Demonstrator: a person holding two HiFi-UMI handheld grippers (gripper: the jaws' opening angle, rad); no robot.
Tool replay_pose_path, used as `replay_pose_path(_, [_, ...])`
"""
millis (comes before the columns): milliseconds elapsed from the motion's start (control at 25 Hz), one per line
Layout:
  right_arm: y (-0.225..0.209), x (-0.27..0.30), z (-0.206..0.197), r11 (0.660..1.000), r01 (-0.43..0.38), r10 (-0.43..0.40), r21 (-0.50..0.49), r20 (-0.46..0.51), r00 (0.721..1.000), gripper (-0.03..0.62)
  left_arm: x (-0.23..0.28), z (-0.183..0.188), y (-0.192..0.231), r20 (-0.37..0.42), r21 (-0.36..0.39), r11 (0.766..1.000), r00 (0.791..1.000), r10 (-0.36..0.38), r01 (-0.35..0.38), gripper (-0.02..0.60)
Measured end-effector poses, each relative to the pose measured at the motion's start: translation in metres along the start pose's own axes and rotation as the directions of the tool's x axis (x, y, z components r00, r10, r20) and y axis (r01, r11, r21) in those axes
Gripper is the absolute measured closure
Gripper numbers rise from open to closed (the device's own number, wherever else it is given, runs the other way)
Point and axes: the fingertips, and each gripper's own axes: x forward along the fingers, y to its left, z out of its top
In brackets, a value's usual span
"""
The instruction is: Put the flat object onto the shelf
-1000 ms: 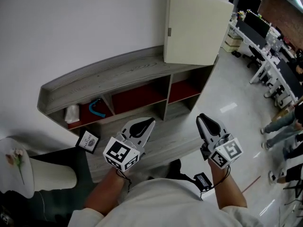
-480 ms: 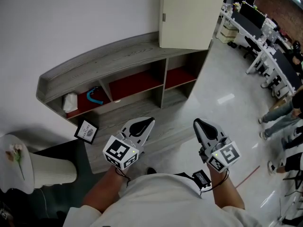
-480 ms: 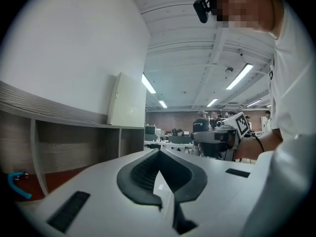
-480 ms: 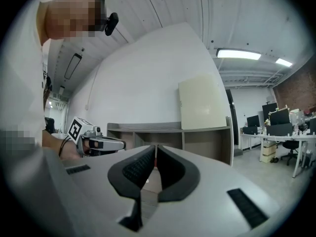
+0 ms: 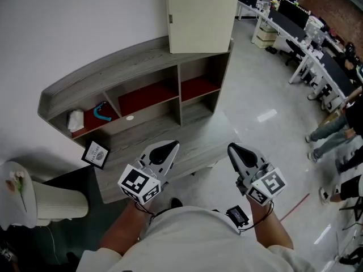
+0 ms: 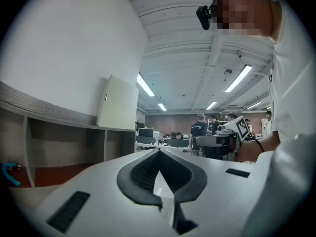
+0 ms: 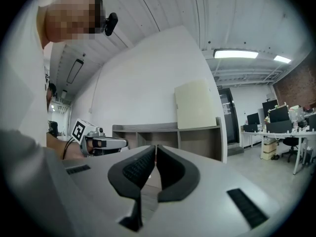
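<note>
Shifted leftward in view since before, the shelf [image 5: 113, 75]; left tongs [image 5: 169, 147] and right tongs [image 5: 232, 149] closed, empty.

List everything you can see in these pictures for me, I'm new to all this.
shelf unit: one, grey wood with red floors inside, against the white wall
cabinet: one, cream, on top of the shelf unit's right end
crumpled thing: one, white, left compartment
curved thing: one, blue, left compartment, beside the white one
framed card: one, black with a white middle, at the shelf unit's low left end
ribbed cylinder: one, white, lower left
desks: a row, white, with dark monitors, far right
people: a few, mostly legs, right edge
left claw: one, white with black pads, shut, empty
right claw: one, same colours, shut, empty
</note>
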Motion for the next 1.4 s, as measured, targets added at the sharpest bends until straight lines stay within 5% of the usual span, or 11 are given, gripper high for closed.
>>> replay_pose_path(680, [0.018, -0.099, -0.015, 0.998, -0.058, 0.058, 0.022, 0.021, 0.998, 0.574, -0.023, -0.008, -0.100, -0.013, 0.022, 0.998, 0.998, 0.067, -0.067, 0.569])
replay_pose_path(1400, [0.137, -0.110, -0.021, 0.998, -0.009, 0.010, -0.063, 0.004, 1.000, 0.574, -0.135, -0.006, -0.103, -0.021, 0.053, 0.999, 1.000, 0.000, 0.001, 0.569])
